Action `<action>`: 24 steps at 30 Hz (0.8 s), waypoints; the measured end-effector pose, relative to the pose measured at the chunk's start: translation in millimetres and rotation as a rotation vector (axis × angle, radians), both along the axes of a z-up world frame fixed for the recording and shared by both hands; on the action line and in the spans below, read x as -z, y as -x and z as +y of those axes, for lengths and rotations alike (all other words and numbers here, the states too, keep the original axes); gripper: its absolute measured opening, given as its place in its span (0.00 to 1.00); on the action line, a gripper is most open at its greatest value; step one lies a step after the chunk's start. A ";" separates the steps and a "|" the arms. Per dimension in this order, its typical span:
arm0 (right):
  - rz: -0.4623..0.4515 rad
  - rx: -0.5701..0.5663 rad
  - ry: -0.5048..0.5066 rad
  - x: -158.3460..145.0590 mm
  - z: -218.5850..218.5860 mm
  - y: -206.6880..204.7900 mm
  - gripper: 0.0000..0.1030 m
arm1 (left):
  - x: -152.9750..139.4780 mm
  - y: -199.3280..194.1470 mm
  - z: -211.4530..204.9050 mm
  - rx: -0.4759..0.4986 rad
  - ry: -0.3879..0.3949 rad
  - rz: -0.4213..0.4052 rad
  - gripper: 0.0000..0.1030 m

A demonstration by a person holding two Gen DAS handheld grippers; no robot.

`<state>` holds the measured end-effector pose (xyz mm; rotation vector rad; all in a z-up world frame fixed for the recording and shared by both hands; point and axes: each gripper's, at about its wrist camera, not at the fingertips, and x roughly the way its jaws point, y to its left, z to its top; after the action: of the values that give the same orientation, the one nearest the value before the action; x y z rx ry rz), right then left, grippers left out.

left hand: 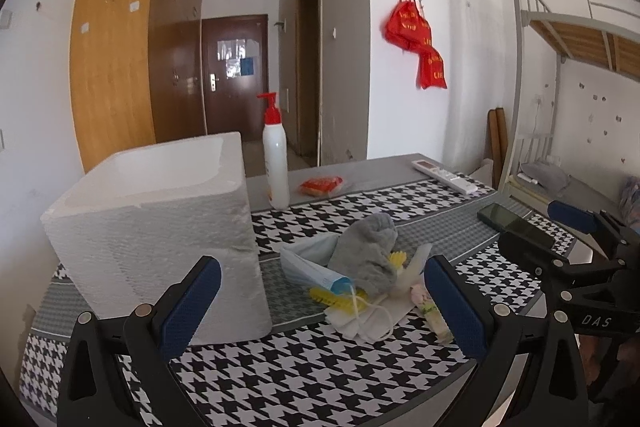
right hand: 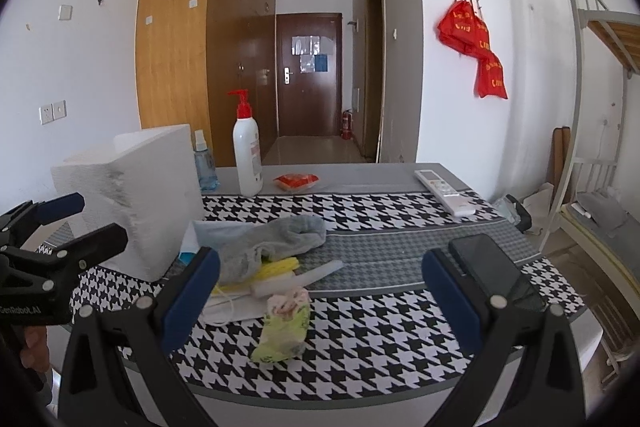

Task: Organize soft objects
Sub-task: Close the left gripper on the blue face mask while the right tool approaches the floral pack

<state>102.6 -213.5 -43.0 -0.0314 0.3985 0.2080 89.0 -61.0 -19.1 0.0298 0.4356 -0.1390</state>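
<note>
A heap of soft things lies mid-table: a grey sock [left hand: 370, 253] [right hand: 272, 241] on top, a blue face mask [left hand: 310, 265] [right hand: 212, 231], a white mask [left hand: 370, 319], a yellow bristly item [right hand: 278, 265] and a small green tissue pack [right hand: 285, 323] [left hand: 434, 319]. An open white foam box [left hand: 160, 239] [right hand: 136, 195] stands to the left of the heap. My left gripper [left hand: 320, 307] is open just before the heap, holding nothing. My right gripper [right hand: 320, 293] is open too, with the tissue pack lying on the table between its fingers, apart from both pads.
A white pump bottle with a red top [left hand: 276, 157] [right hand: 247, 151], a red packet [left hand: 321, 185] [right hand: 296, 182], a white remote [left hand: 445, 175] [right hand: 444, 191] and a small spray bottle [right hand: 204, 163] stand at the far edge. A black phone [right hand: 494, 273] [left hand: 508, 219] lies at right. Houndstooth cloth [right hand: 360, 339] covers the table.
</note>
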 end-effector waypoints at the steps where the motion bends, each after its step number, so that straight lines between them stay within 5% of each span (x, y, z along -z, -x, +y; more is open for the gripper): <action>1: 0.002 0.000 0.002 0.5 -0.6 -1.5 0.99 | 0.5 -1.9 -1.1 0.000 0.000 0.006 0.99; 24: 0.102 0.024 -0.033 25.9 -27.8 -27.7 0.99 | 18.9 -49.8 -36.0 0.078 -0.056 0.099 0.98</action>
<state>130.3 -241.3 -68.9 0.0165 0.4970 0.1926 138.8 -97.1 -38.0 0.0951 0.5374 -0.2058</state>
